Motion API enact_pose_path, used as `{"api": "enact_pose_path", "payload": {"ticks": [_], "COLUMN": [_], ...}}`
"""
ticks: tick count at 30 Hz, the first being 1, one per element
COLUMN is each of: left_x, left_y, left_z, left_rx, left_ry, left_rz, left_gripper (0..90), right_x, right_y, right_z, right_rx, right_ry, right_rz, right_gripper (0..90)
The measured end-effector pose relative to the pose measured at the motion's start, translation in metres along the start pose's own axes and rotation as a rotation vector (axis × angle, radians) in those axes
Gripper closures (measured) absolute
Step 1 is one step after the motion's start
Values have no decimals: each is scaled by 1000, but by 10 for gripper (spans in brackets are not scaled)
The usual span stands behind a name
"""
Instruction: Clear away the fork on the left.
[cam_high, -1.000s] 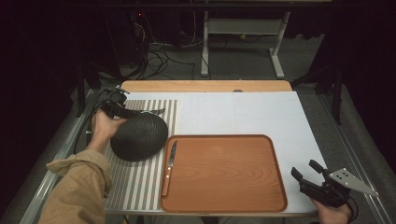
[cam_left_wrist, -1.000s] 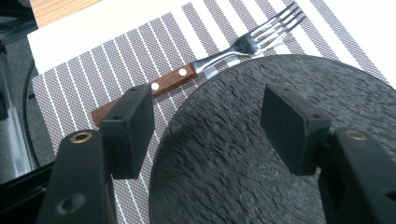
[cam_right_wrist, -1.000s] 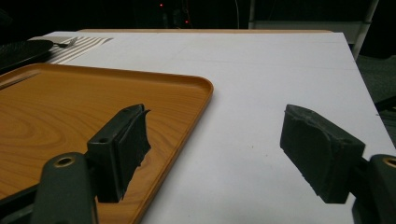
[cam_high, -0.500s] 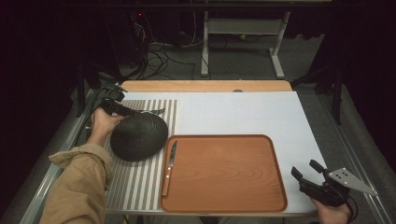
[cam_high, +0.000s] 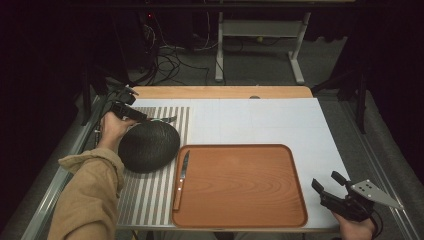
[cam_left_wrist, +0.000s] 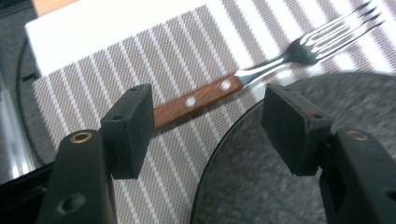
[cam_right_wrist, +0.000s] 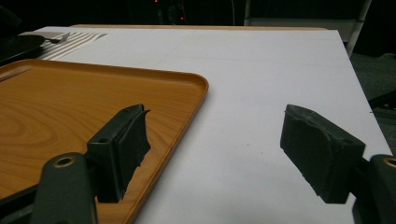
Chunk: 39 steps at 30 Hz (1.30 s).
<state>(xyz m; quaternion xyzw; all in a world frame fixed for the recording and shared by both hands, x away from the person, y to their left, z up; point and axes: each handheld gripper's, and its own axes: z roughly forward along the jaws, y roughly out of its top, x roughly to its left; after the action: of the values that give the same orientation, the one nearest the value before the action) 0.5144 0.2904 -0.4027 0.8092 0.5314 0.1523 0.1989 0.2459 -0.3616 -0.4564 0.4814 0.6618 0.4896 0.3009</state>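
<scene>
1. Lying flat on the striped placemat (cam_high: 150, 195) near the table's (cam_high: 260, 125) far left corner: fork (cam_left_wrist: 261, 70), long axis running along the far edge, tines pointing toward the table's middle, wooden handle toward the left edge.
2. Sitting just beside the fork, on its near side: dark round plate (cam_high: 149, 146).
3. Hovering over the handle end and plate rim: left gripper (cam_left_wrist: 208, 119), jaws spread wide, gripping nothing, forearm reaching in from the near left.
4. Resting off the near right corner: right gripper (cam_high: 330, 185), jaws gaping, empty, beside the wooden tray (cam_high: 240, 220).
</scene>
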Motion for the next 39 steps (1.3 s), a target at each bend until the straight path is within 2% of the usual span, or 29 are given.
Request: {"api": "enact_pose_path", "payload": {"ticks": [6, 11, 14, 16, 22, 26, 31, 39], "left_x": [5, 4, 4, 5, 10, 11, 12, 17], "left_y": [3, 9, 13, 14, 14, 17, 21, 20], "left_z": [8, 14, 13, 17, 32, 38, 45, 55], "left_rx": [23, 37, 13, 32, 62, 49, 55, 61], "left_ry": [-14, -17, -42, -50, -63, -79, -85, -99], "left_rz": [-12, -1, 3, 15, -8, -16, -15, -33], "left_gripper": [327, 328, 328, 327, 327, 324, 321, 312], "right_x": [0, 0, 0, 0, 1, 1, 1, 1], "right_y": [0, 0, 0, 0, 0, 0, 0, 0], "right_z": [0, 1, 0, 1, 1, 1, 2, 3], "right_rx": [-2, 5, 1, 4, 5, 12, 16, 23], "right_ry": [-3, 0, 0, 0, -2, -2, -3, -6], "right_rz": [1, -5, -4, -8, -11, -14, -15, -15], "right_gripper": [237, 237, 237, 237, 237, 237, 237, 237]}}
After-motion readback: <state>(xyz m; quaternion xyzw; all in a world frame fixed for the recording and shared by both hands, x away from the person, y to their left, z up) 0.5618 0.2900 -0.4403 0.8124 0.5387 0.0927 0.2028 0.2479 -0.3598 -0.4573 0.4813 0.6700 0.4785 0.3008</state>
